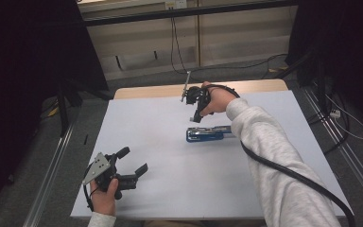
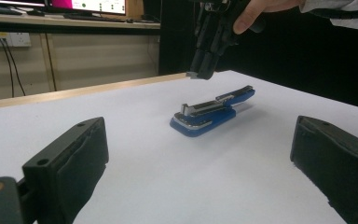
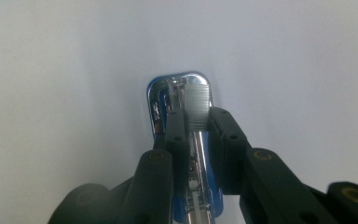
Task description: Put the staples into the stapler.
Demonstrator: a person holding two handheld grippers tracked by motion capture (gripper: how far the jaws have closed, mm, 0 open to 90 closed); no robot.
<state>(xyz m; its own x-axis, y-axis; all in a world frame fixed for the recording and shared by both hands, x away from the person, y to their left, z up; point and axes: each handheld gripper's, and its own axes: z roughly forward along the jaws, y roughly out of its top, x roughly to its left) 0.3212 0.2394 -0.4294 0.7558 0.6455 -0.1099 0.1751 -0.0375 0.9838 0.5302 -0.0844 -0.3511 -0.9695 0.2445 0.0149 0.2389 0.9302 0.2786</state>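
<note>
Centrally on the white worktop (image 1: 160, 142) lies a blue stapler (image 1: 208, 133), flat and lengthwise, its metal top facing up. Above its far end hangs the right hand-held gripper (image 1: 197, 118), pointing down; in the left gripper view it floats clear of the stapler (image 2: 212, 112), touching nothing. Its jaws are drawn nearly together with only a narrow gap, and nothing is between them; in the right gripper view the stapler (image 3: 182, 107) lies beneath them. Near the worktop's front left corner, the left hand-held gripper (image 1: 134, 163) rests with jaws spread wide and empty, aimed toward the stapler, well apart from it.
</note>
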